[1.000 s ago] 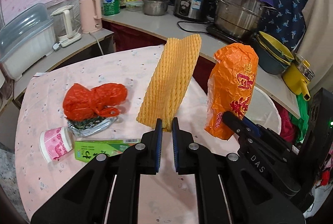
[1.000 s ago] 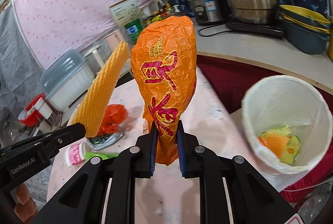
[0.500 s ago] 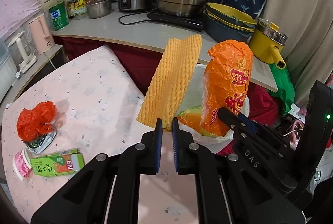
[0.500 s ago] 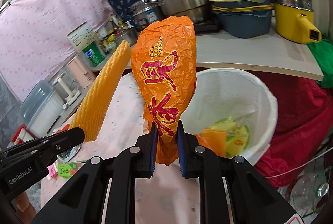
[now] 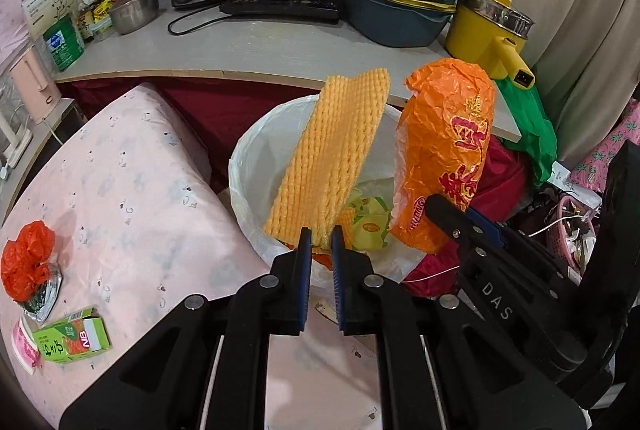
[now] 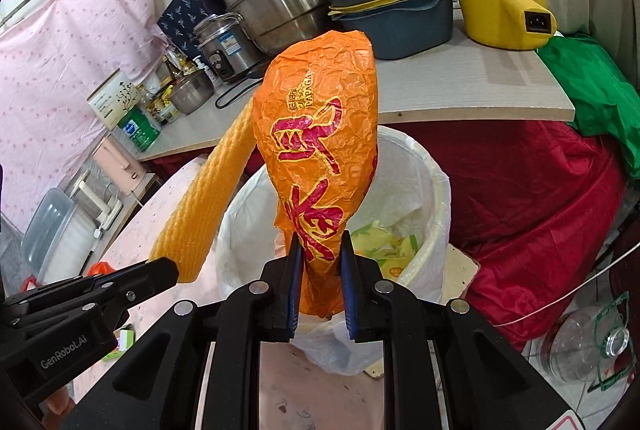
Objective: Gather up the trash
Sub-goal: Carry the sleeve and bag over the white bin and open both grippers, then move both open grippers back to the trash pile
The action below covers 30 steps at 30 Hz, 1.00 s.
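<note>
Your left gripper [image 5: 320,242] clamps the foam net [image 5: 328,166], right gripper [image 6: 320,250] clamps the orange bag [image 6: 320,150]. Both stand over the lined bin [image 5: 244,166]; release there.

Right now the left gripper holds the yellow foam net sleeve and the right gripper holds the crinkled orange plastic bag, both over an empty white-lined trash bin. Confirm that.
Not quite: the white-lined trash bin is not empty. The right wrist view shows yellow and green wrappers inside. The rest stands: left gripper holds the yellow foam net sleeve, right gripper the crinkled orange plastic bag.
</note>
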### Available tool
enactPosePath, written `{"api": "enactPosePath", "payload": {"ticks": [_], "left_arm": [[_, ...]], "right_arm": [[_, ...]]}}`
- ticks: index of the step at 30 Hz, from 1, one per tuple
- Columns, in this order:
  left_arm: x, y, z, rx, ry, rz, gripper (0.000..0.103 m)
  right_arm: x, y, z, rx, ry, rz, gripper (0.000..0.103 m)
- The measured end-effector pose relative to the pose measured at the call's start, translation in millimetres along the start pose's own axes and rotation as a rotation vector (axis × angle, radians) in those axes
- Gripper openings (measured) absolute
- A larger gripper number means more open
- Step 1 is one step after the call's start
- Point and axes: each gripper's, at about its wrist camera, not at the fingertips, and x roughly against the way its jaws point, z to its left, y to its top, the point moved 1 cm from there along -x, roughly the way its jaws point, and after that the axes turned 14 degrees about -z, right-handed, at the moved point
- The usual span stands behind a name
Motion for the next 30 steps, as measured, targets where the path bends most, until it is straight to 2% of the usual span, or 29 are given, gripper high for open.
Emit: {"api": "enactPosePath", "payload": {"ticks": [3, 4, 6, 8, 12, 16, 21, 27, 30], "left_arm": [[-6, 2, -3, -0.004, 0.001, -0.01, 0.015], [-8, 3, -4, -0.005, 0.01, -0.01, 0.02], [-10, 5, -2, 0.002, 0.022, -0.019, 0.038], [-9, 7, 0, 0.007, 0.029, -0.039, 0.039], [-11, 9, 8, 0.026, 0.042, -0.041, 0.048], [-10, 8, 21, 0.058, 0.06, -0.038, 0.051], [-8, 4, 36, 0.082, 0.082, -0.039, 0.053], [0, -2, 52, 0.11, 0.104, -0.041, 0.056], [5, -5, 60, 0.123, 0.117, -0.042, 0.058]], "right_arm": [[-4, 0, -3, -0.007, -0.009, 0.002, 0.016], [-5, 0, -4, -0.011, -0.012, 0.003, 0.016], [-8, 0, -6, -0.017, -0.018, 0.005, 0.016], [-11, 0, -7, -0.021, -0.021, 0.006, 0.016], [-17, -1, -6, -0.016, -0.022, 0.014, 0.016], [-24, -3, -2, -0.007, -0.019, 0.023, 0.018], [-28, -5, 8, 0.01, -0.032, 0.012, 0.036], [-25, -2, 20, 0.032, -0.033, -0.006, 0.046], [-21, 1, 29, 0.037, -0.025, -0.015, 0.047]]}}
